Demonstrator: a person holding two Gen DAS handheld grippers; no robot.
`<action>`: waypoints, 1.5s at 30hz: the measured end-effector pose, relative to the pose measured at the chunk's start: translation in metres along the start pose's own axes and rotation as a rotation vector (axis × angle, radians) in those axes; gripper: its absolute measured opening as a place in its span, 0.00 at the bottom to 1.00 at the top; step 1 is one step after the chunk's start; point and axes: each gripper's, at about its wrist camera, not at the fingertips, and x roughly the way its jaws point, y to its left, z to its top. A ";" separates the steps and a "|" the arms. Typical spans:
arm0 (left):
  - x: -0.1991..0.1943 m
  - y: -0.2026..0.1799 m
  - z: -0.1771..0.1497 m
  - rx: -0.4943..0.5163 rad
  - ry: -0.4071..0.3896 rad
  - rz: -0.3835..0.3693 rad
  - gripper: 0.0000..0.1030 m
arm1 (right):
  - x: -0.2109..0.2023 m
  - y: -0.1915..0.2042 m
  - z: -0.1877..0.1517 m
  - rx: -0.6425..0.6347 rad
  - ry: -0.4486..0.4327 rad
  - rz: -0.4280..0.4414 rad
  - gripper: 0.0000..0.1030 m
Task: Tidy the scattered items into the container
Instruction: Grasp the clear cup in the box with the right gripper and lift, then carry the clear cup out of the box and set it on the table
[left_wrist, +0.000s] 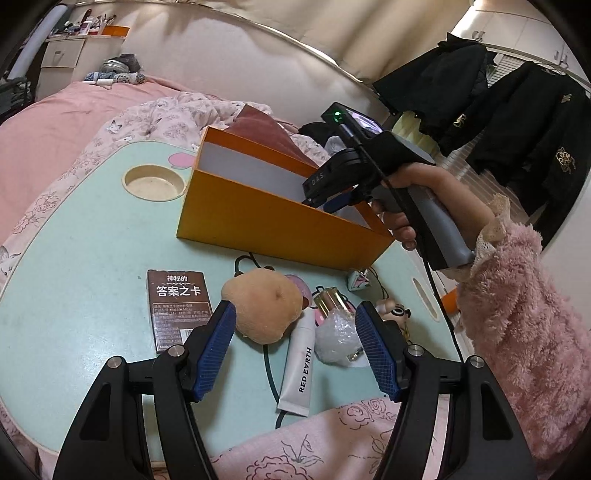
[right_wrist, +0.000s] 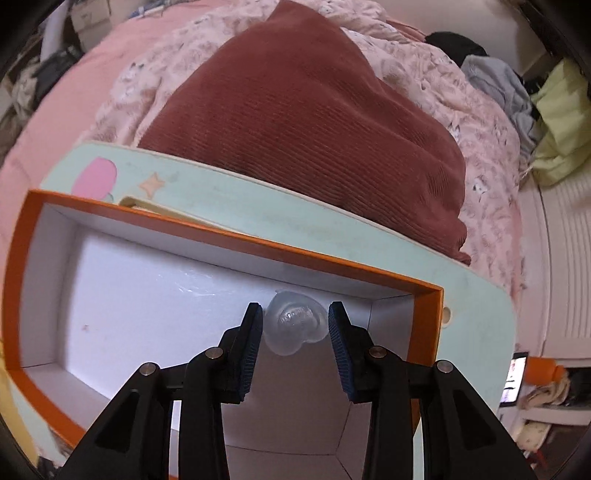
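An orange box (left_wrist: 280, 225) with a white inside stands on the mint table (left_wrist: 92, 240). My right gripper (right_wrist: 295, 321) is open inside the box (right_wrist: 236, 240), its fingers either side of a clear plastic blob (right_wrist: 295, 325) that lies on the box floor. In the left wrist view the right gripper (left_wrist: 325, 192) dips over the box's near wall. My left gripper (left_wrist: 295, 325) is open and empty above a tan plush toy (left_wrist: 264, 310), a white RED EARTH tube (left_wrist: 301, 369), a clear wrapper (left_wrist: 338, 336) and a gold-capped bottle (left_wrist: 330, 301). A brown card box (left_wrist: 179, 306) lies to the left.
A small panda charm (left_wrist: 395, 314) and a little patterned pouch (left_wrist: 358, 280) lie at the right of the pile. A round cup recess (left_wrist: 153, 181) sits in the table's far left. Pink floral bedding (left_wrist: 332, 435) and a maroon cloth (right_wrist: 314, 129) surround the table.
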 end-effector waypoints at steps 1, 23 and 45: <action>0.000 0.000 0.000 0.000 0.001 -0.002 0.66 | 0.001 0.001 -0.001 -0.004 0.007 -0.015 0.34; 0.003 0.001 -0.002 -0.011 0.014 -0.005 0.66 | -0.014 -0.014 -0.007 0.083 0.069 0.177 0.21; 0.003 0.001 -0.002 -0.018 0.016 -0.003 0.66 | -0.033 -0.030 -0.023 0.146 -0.024 0.305 0.17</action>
